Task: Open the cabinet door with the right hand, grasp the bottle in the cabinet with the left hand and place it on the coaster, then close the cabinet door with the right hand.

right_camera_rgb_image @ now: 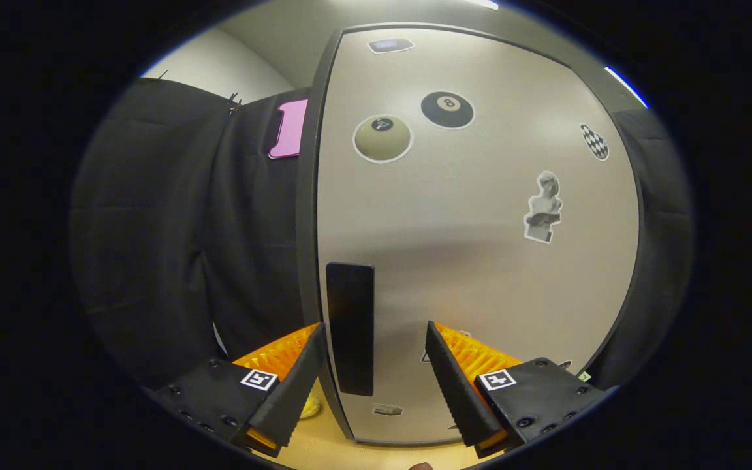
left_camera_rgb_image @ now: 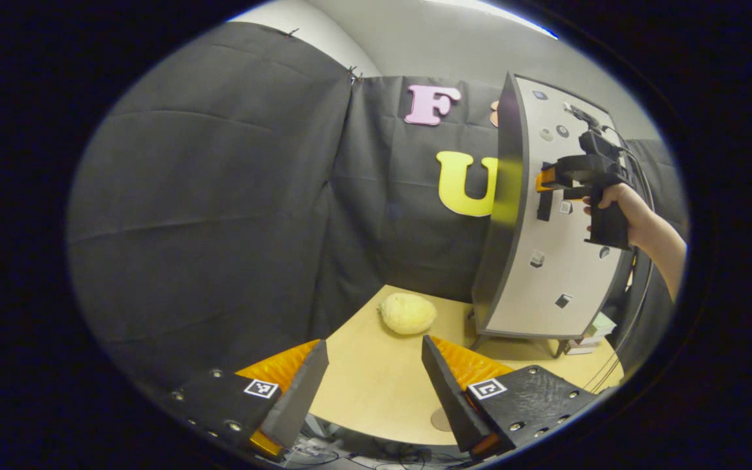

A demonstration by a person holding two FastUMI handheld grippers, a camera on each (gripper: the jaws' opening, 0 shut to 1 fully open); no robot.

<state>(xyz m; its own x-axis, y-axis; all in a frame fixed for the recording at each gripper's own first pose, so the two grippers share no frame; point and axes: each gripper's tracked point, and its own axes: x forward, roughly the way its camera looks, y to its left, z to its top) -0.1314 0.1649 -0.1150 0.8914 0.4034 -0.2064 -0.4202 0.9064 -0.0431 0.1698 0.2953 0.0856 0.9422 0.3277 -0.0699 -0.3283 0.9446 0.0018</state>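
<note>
Leftmost, the left gripper (left_camera_rgb_image: 375,382) is held with its fingers spread and nothing between them, above the near edge of the table (left_camera_rgb_image: 376,391). Ahead of it and slightly right, a pale round coaster (left_camera_rgb_image: 407,313) is seen lying on the table. Further right, the cabinet (left_camera_rgb_image: 549,215) is seen standing upright on the table just beyond the coaster, its door (right_camera_rgb_image: 474,235) shut, so the bottle cannot be seen. At the door's front, the right gripper (left_camera_rgb_image: 549,183) is held by a hand (left_camera_rgb_image: 630,212), with its tips at the dark handle (left_camera_rgb_image: 544,202). In the right gripper view, the right gripper (right_camera_rgb_image: 373,375) is seen spread, with the handle (right_camera_rgb_image: 350,328) standing upright between its fingers, nearer the left finger (right_camera_rgb_image: 291,385); contact cannot be told. Stickers (right_camera_rgb_image: 382,138) are seen scattered over the door.
</note>
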